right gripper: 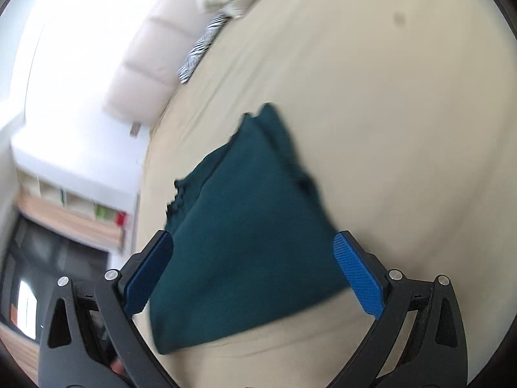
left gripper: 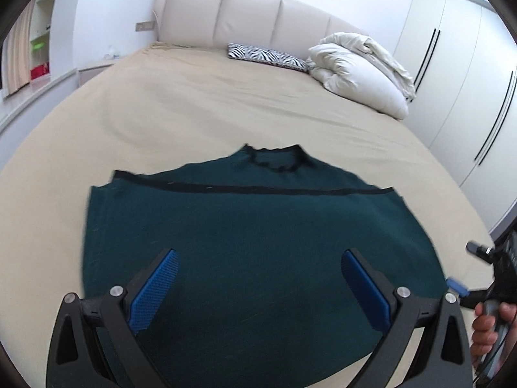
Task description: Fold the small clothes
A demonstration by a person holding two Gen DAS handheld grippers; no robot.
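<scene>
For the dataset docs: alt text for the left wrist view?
A dark green garment lies flat on a beige bed, neckline away from the camera, framed by the open, empty left claw. Beyond: pillows and headboard.

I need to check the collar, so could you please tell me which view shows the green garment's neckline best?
The left wrist view: the green garment lies flat, facing the camera, its neckline visible at the far edge. The right wrist view is blurred and shows the garment obliquely, neckline indistinct.

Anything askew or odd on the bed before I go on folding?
Nothing stands out. The green garment lies flat on the beige sheet, partly folded, collar toward the headboard. Both tools are open above it: left tool, right tool.
</scene>
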